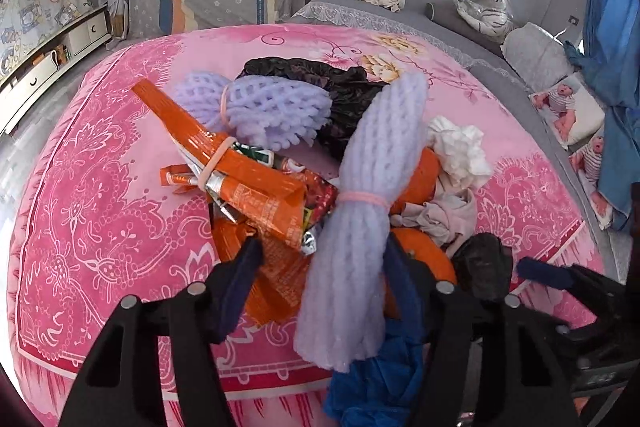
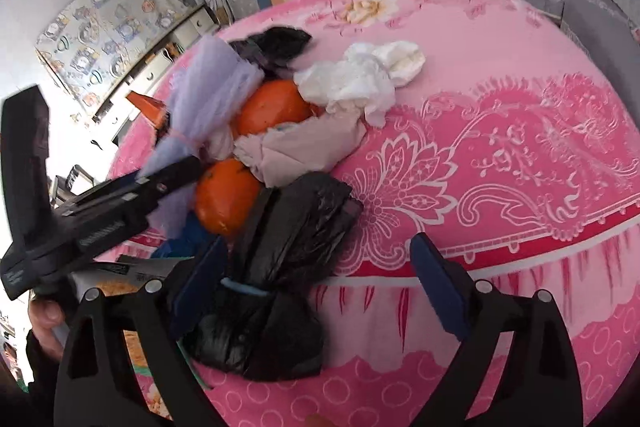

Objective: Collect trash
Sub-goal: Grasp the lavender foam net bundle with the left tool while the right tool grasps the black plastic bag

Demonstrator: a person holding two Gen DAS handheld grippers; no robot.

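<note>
The pink blanket (image 2: 500, 155) fills most of what I see, a wide patterned spread whose red-banded edge runs just under my tools. Its right half lies bare; the left part has open cloth too.

The trash sits heaped near that front edge: orange wrappers (image 1: 256, 183) bound with a rubber band, two lilac foam nets (image 1: 372, 187), two oranges (image 2: 228, 199), crumpled white tissue (image 2: 360, 79), a black bag (image 1: 320, 87) behind.

My left gripper (image 1: 320, 267) stands half-spread around the long foam net; whether its right pad touches the net I cannot tell, the left pad stands clear. A blue bag (image 1: 376, 379) hangs below it.

My right gripper (image 2: 316, 279) gapes wide over a tied black bag bundle (image 2: 280, 267) at the blanket's edge; the left pad is against it, the right well apart.
</note>
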